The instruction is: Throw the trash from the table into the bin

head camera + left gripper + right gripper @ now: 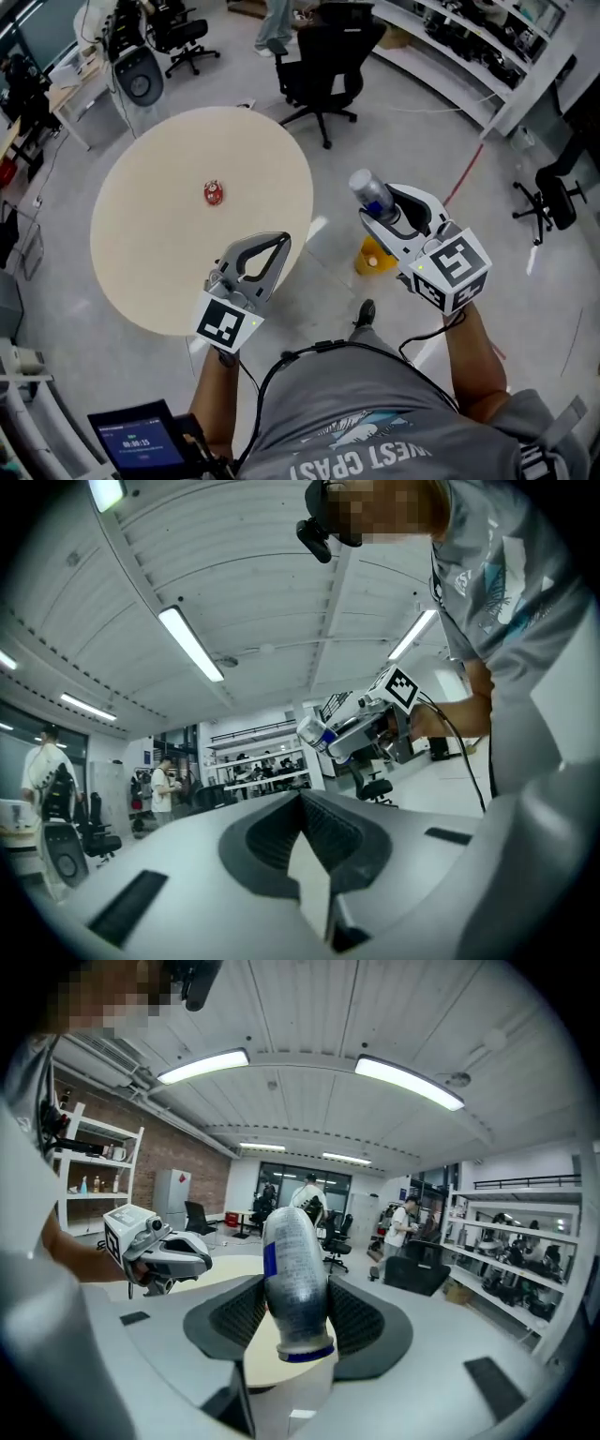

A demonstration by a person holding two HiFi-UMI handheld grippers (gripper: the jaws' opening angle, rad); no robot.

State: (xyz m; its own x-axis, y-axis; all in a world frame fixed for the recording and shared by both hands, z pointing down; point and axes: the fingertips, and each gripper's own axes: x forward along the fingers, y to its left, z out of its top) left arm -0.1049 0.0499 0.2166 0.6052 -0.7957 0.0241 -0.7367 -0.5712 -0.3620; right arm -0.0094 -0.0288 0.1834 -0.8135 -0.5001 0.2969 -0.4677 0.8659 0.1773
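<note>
A silver can with a blue band stands upright between the jaws of my right gripper, which is shut on it, off the table's right edge above the floor. In the right gripper view the can fills the gap between the ribbed pads. My left gripper hovers over the near right rim of the round beige table, jaw tips together and nothing between them. A crumpled red piece of trash lies near the table's middle. The left gripper view shows the right gripper with the can.
A yellow object sits on the floor below the right gripper. A black office chair stands beyond the table, another at the right. Shelving lines the far right. A screen device is at the bottom left. People stand in the distance.
</note>
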